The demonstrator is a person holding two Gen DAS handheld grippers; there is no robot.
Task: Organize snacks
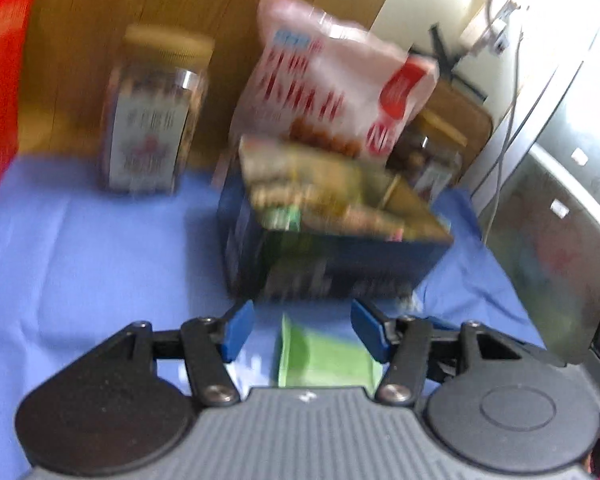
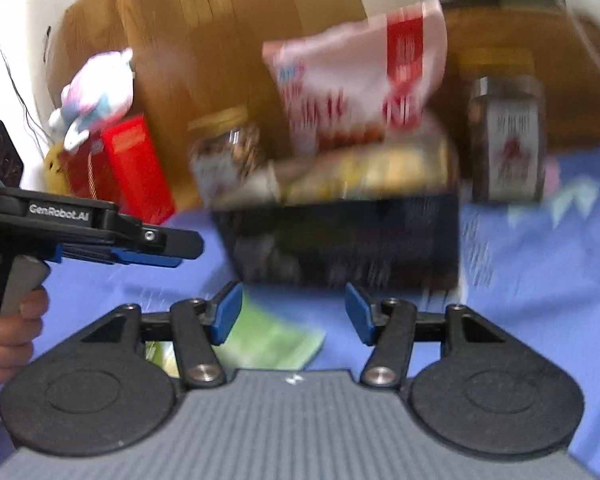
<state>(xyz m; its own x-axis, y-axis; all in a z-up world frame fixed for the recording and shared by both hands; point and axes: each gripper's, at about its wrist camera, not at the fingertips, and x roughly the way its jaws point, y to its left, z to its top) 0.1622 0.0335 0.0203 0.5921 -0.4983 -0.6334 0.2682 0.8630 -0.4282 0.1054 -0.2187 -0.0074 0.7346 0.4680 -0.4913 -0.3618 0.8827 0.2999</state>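
A dark blue box (image 1: 332,264) stands on the blue cloth, stuffed with snack packs. A pink and white bag (image 1: 332,80) sticks up out of it. My left gripper (image 1: 304,330) is open just in front of the box. A green packet (image 1: 320,356) lies flat on the cloth under its gap, and neither pad presses it. In the right wrist view my right gripper (image 2: 294,316) is open too, before the same box (image 2: 340,240) and bag (image 2: 360,80). The green packet (image 2: 268,344) lies low beside its left pad. The left gripper (image 2: 188,246) reaches in from the left. Both views are blurred.
A lidded jar (image 1: 156,116) stands left of the box and a red carton (image 1: 0,92) at the far left. Another jar (image 2: 504,136) stands right of the box, one more jar (image 2: 228,156) behind it, and a plush toy (image 2: 96,96) on the red carton (image 2: 132,168). A hand (image 2: 8,340) holds the left gripper.
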